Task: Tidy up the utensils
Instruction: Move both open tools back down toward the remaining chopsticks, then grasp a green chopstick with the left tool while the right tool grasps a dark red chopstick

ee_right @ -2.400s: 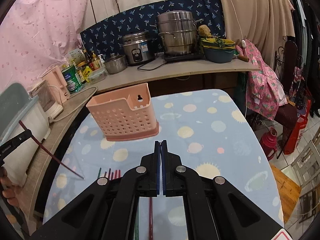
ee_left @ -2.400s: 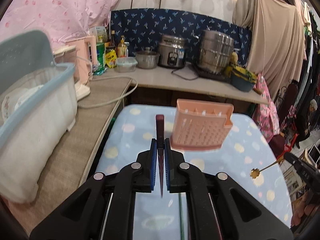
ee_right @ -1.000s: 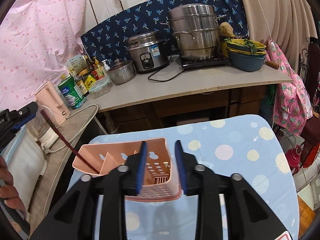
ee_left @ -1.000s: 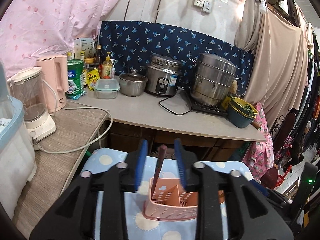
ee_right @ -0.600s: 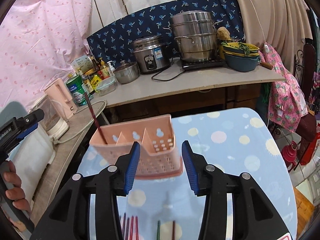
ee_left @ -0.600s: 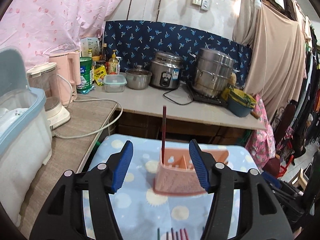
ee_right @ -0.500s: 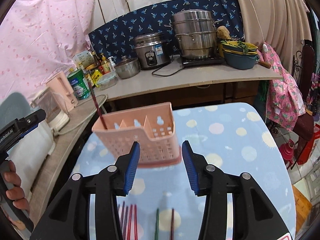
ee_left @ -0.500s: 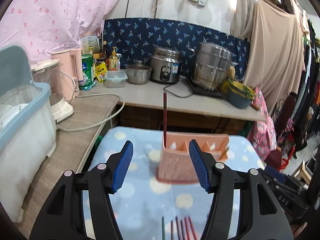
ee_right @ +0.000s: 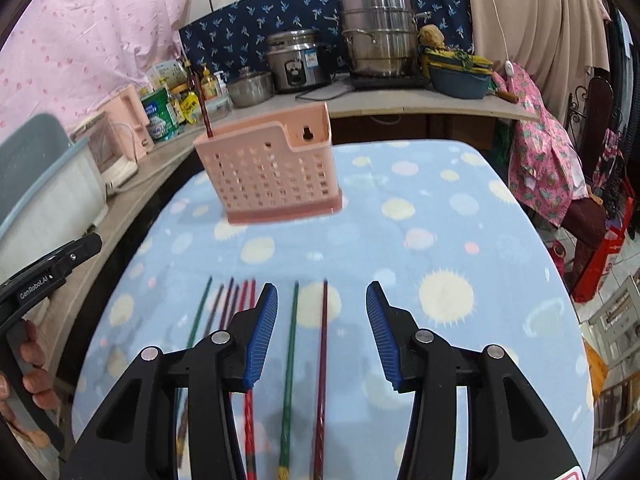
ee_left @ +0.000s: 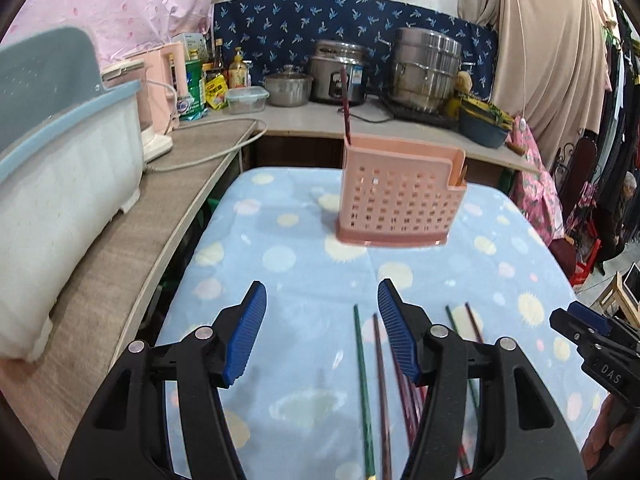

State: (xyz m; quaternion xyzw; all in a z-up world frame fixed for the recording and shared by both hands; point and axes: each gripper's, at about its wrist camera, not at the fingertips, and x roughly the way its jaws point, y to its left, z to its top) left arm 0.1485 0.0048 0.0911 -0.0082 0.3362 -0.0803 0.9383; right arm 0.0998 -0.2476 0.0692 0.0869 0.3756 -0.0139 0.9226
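Left wrist view: left gripper (ee_left: 320,300) w/ jaws apart, nothing between the pads; blue ribbed fingertips (ee_left: 246,330) hover over the table w/ blue dotted cloth (ee_left: 256,248). Pink perforated utensil holder (ee_left: 400,196) stands upright on the cloth, far side of centre; one dark red chopstick (ee_left: 346,108) sticks up from its left compartment, near vertical; a second thin stick end shows at the right notch, type unclear. Loose chopsticks lie on the cloth near the camera: green chopstick (ee_left: 362,376) and a dark red one just beside it run lengthwise between the fingers' line; more red ones partly hidden under the right-hand finger; two more lie further right. Right gripper (ee_left: 588,332) enters at the right edge, jaws not readable from here. Left of table: wood-grain counter w/ white/blue dish rack (ee_left: 60,152); rear counter holds rice cooker (ee_left: 338,72) and steel steamer pot (ee_left: 426,68).

Right wrist view: right gripper (ee_right: 321,304) w/ jaws apart, empty. Green chopstick (ee_right: 290,372) and dark red chopstick (ee_right: 322,368) lie side by side on the cloth, in line w/ the gap betw. the fingers, not touched; a cluster of approx. five more chopsticks (ee_right: 236,300) lies left of them, partly under the left-hand finger. Utensil holder (ee_right: 272,168) beyond, upright, keyhole slot in back wall; red chopstick rises from its left end. Left gripper body at left edge, held by a person's hand (ee_right: 28,368).
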